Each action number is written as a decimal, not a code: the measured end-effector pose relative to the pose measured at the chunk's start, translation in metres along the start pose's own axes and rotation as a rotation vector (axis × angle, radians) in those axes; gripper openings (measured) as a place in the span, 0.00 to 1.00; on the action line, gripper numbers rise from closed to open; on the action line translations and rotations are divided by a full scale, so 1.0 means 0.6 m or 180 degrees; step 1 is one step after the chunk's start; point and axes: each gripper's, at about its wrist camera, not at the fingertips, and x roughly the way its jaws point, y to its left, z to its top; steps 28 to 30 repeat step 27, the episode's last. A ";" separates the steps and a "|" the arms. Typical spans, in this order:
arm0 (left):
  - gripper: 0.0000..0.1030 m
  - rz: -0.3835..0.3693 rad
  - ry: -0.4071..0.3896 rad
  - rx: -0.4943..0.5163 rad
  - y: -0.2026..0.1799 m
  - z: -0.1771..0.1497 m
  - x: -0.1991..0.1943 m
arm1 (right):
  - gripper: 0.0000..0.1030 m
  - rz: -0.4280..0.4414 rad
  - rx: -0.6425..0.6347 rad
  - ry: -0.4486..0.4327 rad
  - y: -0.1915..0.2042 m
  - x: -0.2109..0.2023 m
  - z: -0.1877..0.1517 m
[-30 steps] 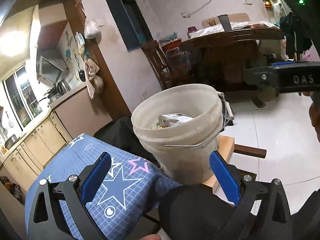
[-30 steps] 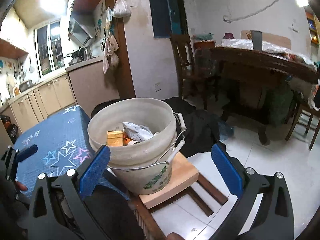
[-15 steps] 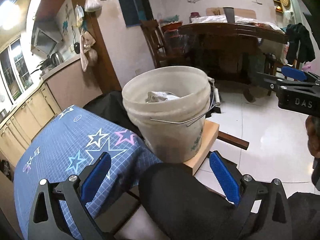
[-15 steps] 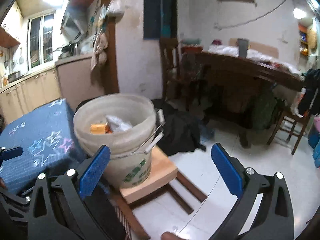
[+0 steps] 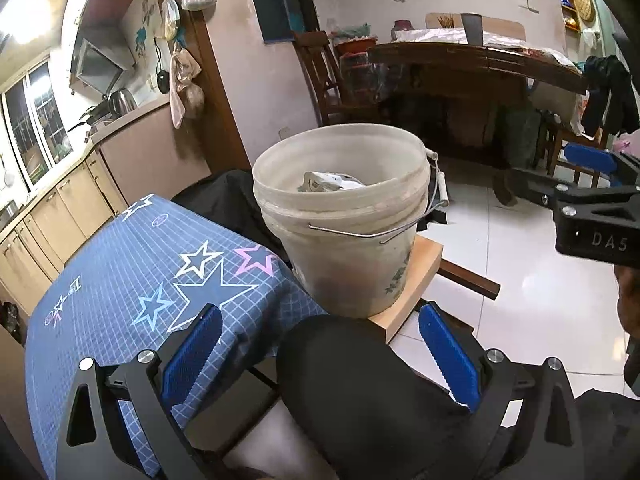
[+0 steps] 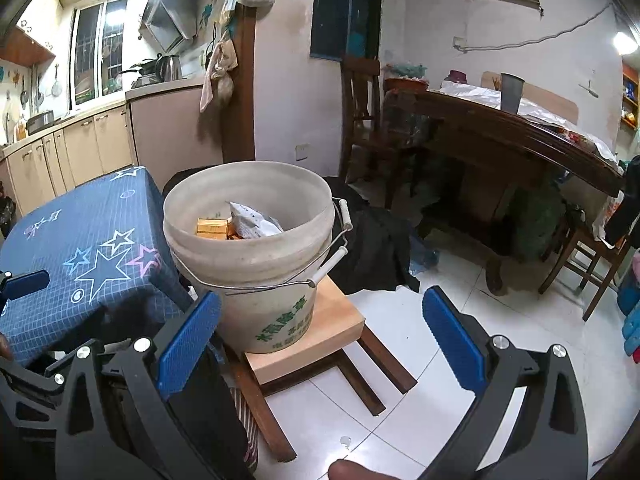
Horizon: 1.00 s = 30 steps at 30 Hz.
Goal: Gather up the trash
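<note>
— Plastic, that bucket [image 6: 256,256], and it sits right at the near corner of a small stool [image 6: 320,328]. What worries you?

— Tipping it, mostly. It stands close to the stool's edge, so if I knock the rim or snag the wire handle [image 6: 332,264] on a pass, I judge it could slide off and spill onto the tiles. The wrapper [image 6: 252,222] and the orange box [image 6: 214,229] inside ride fairly high too (a hard drop could bounce something back out).

— And your tools, what are they doing?

— My right gripper [image 6: 320,344] is spread wide with nothing between the blue pads [image 6: 188,344], touching nothing. It hangs just short of the bucket, above the stool. My left gripper [image 5: 320,360] is just as wide and just as empty; a dark rounded thing [image 5: 360,400] (probably my knee) fills the gap below it.

— Any trash left to fetch?

— None that I can see on the blue cloth [image 5: 140,280] beside the bucket.
</note>
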 end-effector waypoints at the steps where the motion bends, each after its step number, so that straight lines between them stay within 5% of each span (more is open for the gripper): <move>1: 0.96 0.0012 0.0002 0.0022 -0.003 0.001 0.000 | 0.95 0.0004 0.0005 0.0001 -0.001 0.000 0.000; 20: 0.95 0.0397 -0.0117 0.0032 -0.016 0.004 -0.009 | 0.95 0.0033 0.0006 0.0068 0.002 0.013 -0.004; 30: 0.95 0.0373 -0.0076 0.0059 -0.018 0.003 -0.005 | 0.95 0.0034 0.0015 0.0079 0.001 0.015 -0.005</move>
